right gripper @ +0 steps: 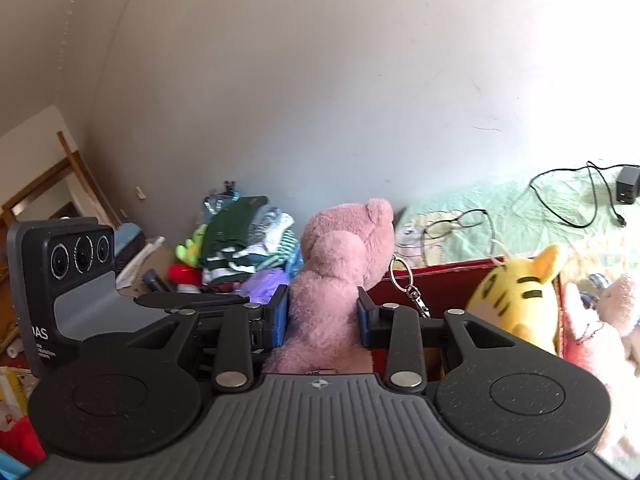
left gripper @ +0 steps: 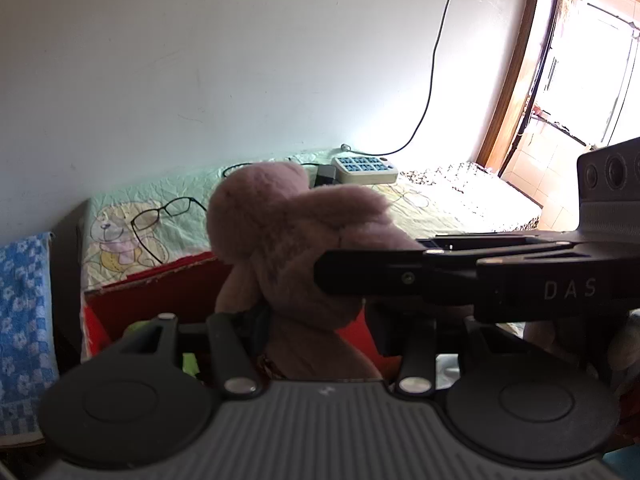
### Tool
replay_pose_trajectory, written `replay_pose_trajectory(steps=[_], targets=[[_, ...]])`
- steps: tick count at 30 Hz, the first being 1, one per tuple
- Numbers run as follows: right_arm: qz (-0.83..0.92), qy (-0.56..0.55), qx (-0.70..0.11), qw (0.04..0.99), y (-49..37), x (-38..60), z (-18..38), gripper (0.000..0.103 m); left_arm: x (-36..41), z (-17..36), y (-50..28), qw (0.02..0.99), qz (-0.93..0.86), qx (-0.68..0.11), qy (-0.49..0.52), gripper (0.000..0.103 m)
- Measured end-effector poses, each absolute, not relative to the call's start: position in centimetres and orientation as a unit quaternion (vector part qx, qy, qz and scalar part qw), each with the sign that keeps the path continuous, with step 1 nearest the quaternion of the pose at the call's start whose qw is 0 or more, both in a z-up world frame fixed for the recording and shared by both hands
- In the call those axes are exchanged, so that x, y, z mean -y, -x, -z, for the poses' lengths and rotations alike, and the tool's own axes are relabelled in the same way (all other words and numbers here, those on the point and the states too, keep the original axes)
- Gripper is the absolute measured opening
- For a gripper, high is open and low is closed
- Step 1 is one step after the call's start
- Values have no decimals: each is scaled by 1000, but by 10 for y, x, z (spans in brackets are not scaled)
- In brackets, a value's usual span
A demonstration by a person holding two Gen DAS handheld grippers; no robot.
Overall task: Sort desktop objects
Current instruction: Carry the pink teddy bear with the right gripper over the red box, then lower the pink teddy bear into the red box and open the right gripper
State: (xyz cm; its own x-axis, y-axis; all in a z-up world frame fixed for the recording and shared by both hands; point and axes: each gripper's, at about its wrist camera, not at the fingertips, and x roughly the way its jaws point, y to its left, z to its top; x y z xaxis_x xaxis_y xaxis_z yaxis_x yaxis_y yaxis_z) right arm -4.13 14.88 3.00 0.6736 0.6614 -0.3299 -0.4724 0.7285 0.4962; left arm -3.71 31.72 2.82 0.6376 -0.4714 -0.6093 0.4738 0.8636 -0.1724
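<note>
My right tool [right gripper: 323,314] has its blue pads pinching the pink bear [right gripper: 340,276] around the waist, so the bear is held upright in the air just ahead of me, over the near edge of the red box [right gripper: 444,276]. The plush is soft and compresses, so I judge it could sag or twist out of the pinch if I swing it fast, and it might land short of the box. My left tool [left gripper: 256,320] sits close behind the same bear [left gripper: 288,248], with the right tool's finger crossing in front of it (the two could knock together if either shifts sideways). The key ring [right gripper: 400,274] hanging beside the bear could snag on my right finger. The yellow tiger toy [right gripper: 520,292] to the right fills part of the box, so a drop may bounce off it.

I cannot tell whether the left tool is spread or closed: the bear and the other tool cover its tips. The box's floor is hidden, and the window side is washed out.
</note>
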Motion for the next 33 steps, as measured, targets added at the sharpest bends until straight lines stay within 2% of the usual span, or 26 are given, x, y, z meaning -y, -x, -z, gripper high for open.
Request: replay_pose_trajectory(steps=[6, 18, 24, 27, 31, 33], targets=[[-292, -196, -278, 894, 21, -149, -3, 35, -312, 4, 12, 894, 254, -368, -18, 43], [-238, -106, -324, 910, 6, -170, 29, 33, -296, 58, -7, 867, 229, -440, -49, 43], [-216, -108, -320, 916, 2, -171, 39, 32, -292, 62, -12, 863, 214, -452, -70, 42], [-204, -103, -327, 917, -2, -173, 43, 31, -290, 63, -12, 859, 208, -460, -82, 46], [-200, -98, -330, 917, -3, -174, 44, 31, -291, 64, -12, 859, 206, -461, -81, 47], [-199, -98, -337, 915, -5, -176, 44, 33, -292, 62, -11, 859, 207, -462, -78, 51]])
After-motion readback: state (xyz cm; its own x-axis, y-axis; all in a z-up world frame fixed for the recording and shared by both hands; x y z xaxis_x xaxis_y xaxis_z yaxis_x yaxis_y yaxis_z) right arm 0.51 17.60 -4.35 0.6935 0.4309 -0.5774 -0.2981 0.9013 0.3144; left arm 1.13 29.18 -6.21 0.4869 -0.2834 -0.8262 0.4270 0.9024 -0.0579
